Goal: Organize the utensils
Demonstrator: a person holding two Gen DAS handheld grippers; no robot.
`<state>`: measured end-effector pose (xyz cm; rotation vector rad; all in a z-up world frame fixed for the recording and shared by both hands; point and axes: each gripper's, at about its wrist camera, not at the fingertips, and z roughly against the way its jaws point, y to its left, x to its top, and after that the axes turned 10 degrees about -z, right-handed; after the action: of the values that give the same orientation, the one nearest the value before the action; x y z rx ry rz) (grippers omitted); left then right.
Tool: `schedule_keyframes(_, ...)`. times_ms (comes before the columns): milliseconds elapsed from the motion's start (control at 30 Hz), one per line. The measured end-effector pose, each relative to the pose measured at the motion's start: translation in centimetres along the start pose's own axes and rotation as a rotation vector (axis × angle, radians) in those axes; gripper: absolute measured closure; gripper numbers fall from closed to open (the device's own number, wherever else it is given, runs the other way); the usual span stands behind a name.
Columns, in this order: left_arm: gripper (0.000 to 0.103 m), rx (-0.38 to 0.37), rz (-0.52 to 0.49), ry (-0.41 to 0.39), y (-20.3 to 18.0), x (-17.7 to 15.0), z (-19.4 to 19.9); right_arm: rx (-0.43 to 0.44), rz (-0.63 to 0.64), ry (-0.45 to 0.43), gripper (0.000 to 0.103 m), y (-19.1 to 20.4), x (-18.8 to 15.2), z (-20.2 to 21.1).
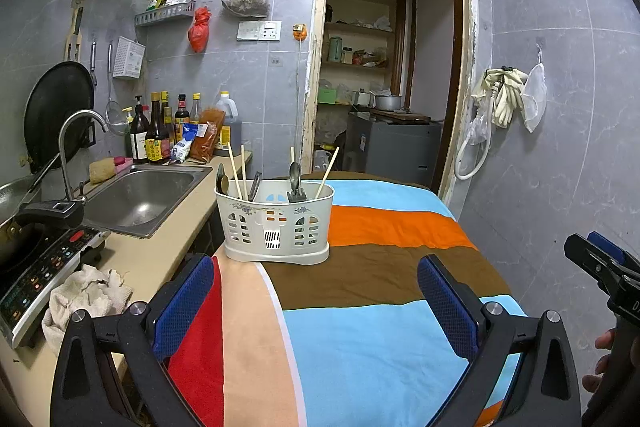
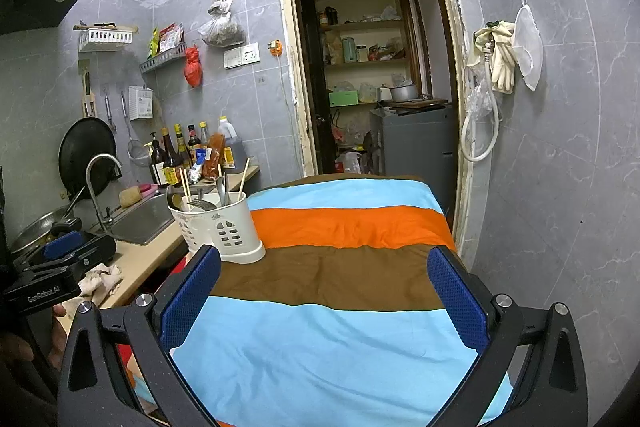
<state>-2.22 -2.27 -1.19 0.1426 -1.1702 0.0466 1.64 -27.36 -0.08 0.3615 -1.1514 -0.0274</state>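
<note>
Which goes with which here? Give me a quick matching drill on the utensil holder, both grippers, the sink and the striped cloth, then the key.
Things:
1. utensil holder
2. left gripper
3. sink
4. striped cloth
5. right gripper

States or places:
A. set into the beige counter
B. open, holding nothing
C. covers the table
D. stands on the cloth's left edge, with chopsticks and spoons

Pairs: 1-D, 2-B, 3-A, 4-C, 5-B

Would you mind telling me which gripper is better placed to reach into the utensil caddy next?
Left, probably. The left gripper, open and empty, faces the white utensil caddy almost head-on. The right gripper, also open, has the caddy off past its left finger.
</note>
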Motion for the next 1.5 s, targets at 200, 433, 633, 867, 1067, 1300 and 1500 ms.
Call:
schedule_keyframes(200,0.001,0.000,-0.001,0.000,0.01,-0.01,0.00,0.001,0.000,0.000,0.002,-0.07,0.13,0.00)
schedule_keyframes(433,0.001,0.000,0.000,0.001,0.02,-0.04,-0.01,0.002,0.000,0.000,0.002,-0.06,0.22,-0.06)
schedule_keyframes(633,0.001,0.001,0.000,0.000,0.03,-0.05,-0.01,0.002,0.001,-0.001,0.002,0.01,0.24,0.01)
schedule_keyframes(867,0.001,0.000,0.000,0.000,0.08,-0.09,-0.02,0.002,0.001,-0.001,0.002,0.09,0.21,0.02)
schedule_keyframes(1067,0.001,0.000,0.001,0.001,0.14,-0.13,-0.05,0.001,0.001,-0.002,0.002,0.15,0.19,0.04)
schedule_keyframes(1300,0.001,0.000,-0.001,-0.002,0.12,-0.15,-0.02,0.001,0.001,-0.002,0.002,0.14,0.17,0.05)
schedule_keyframes(1500,0.001,0.000,0.000,-0.001,0.13,-0.17,-0.03,0.001,0.001,-0.002,0.002,0.17,0.15,0.06)
